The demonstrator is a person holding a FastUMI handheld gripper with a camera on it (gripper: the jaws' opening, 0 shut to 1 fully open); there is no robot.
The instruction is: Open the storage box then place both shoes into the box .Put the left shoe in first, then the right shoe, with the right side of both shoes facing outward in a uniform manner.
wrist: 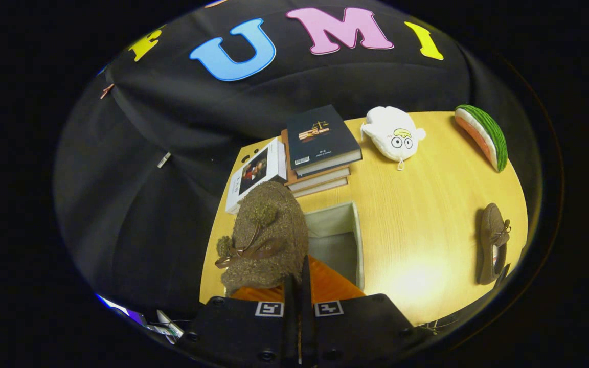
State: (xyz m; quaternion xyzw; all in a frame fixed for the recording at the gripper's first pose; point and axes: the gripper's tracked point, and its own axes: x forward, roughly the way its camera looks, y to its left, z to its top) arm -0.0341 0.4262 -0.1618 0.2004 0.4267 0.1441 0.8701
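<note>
My gripper [297, 286] is shut on the rim of a fuzzy brown shoe [264, 235] with a brown bow, which hangs just ahead of the fingers, toe pointing away. Below it and slightly right stands the open storage box [357, 240], its grey inside showing; the shoe hides the box's left part. An orange panel of the box [330, 283] lies right beyond the fingertips. A second brown shoe [494, 245] lies on the wooden table [427, 204] far off to the right, sole edge toward the box.
A stack of books [320, 148] sits behind the box, with a white book [256, 171] leaning beside it. A white plush toy [394, 135] and a watermelon-slice cushion [483, 135] lie at the table's far side. The table's left edge runs close to the box.
</note>
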